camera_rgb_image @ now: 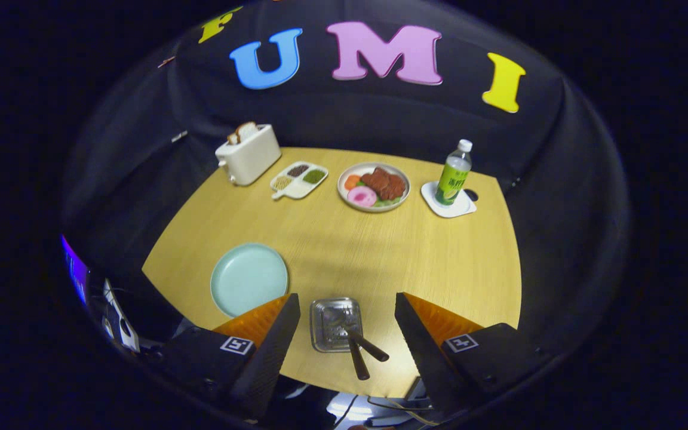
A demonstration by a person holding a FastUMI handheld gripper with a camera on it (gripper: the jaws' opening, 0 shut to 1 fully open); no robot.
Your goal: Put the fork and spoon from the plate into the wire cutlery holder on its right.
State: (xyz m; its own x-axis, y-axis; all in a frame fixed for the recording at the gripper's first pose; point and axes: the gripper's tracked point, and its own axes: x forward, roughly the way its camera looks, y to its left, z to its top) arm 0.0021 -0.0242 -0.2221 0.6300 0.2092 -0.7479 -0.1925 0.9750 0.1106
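standing in the holder (335, 324), two utensils (361, 350) between the gripper (347, 334) fingers spread wide.

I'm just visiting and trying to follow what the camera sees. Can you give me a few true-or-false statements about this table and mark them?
1. The light blue plate is bare. True.
2. The gripper is clamped on a utensil. False: its fingers stand open, holding nothing.
3. Two dark-handled utensils stand in the wire cutlery holder, between the fingers. True.
4. The toaster has no bread in it. False: bread sticks out of it.
5. The green-labelled bottle lies on its side. False: it stands upright on a white coaster.
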